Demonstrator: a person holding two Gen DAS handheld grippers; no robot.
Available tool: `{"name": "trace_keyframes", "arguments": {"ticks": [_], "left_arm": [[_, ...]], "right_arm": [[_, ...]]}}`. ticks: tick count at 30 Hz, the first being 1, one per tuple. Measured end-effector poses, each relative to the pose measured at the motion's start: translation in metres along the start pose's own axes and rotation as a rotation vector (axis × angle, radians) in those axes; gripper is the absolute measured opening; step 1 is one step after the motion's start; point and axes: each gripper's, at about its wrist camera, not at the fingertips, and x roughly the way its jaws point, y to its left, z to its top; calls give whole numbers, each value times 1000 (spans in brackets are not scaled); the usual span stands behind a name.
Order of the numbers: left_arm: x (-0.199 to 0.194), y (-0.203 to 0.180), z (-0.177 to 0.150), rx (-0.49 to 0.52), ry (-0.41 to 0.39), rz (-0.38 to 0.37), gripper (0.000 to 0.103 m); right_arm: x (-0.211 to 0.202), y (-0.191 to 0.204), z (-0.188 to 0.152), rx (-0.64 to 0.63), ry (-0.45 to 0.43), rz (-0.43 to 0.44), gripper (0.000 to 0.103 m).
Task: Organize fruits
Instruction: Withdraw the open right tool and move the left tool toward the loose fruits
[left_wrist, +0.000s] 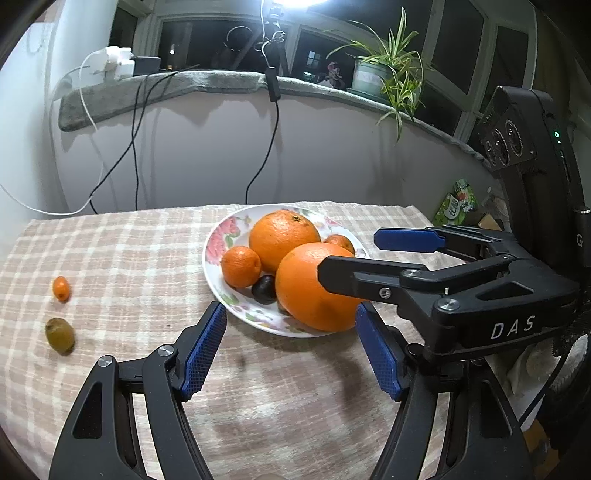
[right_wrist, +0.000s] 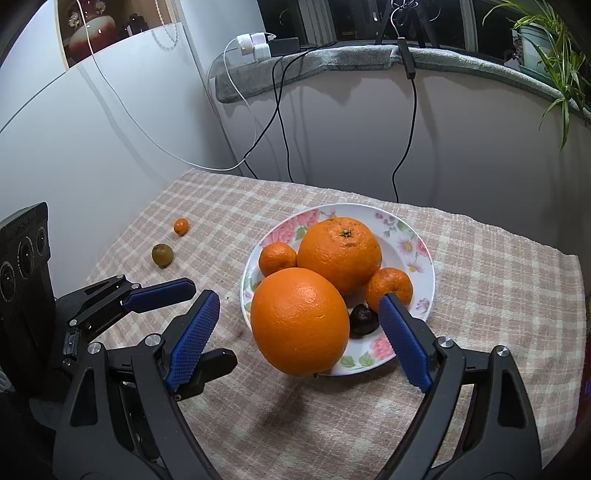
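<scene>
Dimpled round orange (right_wrist: 300, 321) on floral plate (right_wrist: 421, 236) rim; left claw (left_wrist: 291, 350), right claw (right_wrist: 295, 343) both agape.

both tools are matte black plastic frames with triangular cut-outs and round silver screws at the pivots. the left claw (left_wrist: 291, 350) carries long blue pads with a fine knurled grid; its linkage bars are thick and rounded. the right claw (right_wrist: 299, 343) has the same blue textured pads (right_wrist: 192, 339) on black arms. seen from the left wrist camera, the right tool's body bears white letters "das", a small cross-head screw on one finger bar, a boxy black camera module with three round lenses, and a green indicator light.
</scene>
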Motion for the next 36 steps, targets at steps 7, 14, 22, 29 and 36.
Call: {"name": "trace_keyframes", "arguments": {"ticks": [7, 14, 22, 29, 36], "left_arm": [[-7, 12, -1, -14, -12, 20, 72], [-15, 26, -3, -34, -28, 36, 72], [-27, 47, -6, -60, -48, 67, 72], [-35, 63, -8, -82, -62, 95, 72], [-41, 88, -16, -122, -63, 124, 72]], "right_arm": [[-5, 11, 5, -19, -25, 2, 90], [-3, 28, 10, -42, -35, 19, 90], [2, 47, 18, -66, -43, 44, 90], [13, 64, 26, -79, -46, 59, 90], [26, 85, 33, -107, -48, 36, 90]]}}
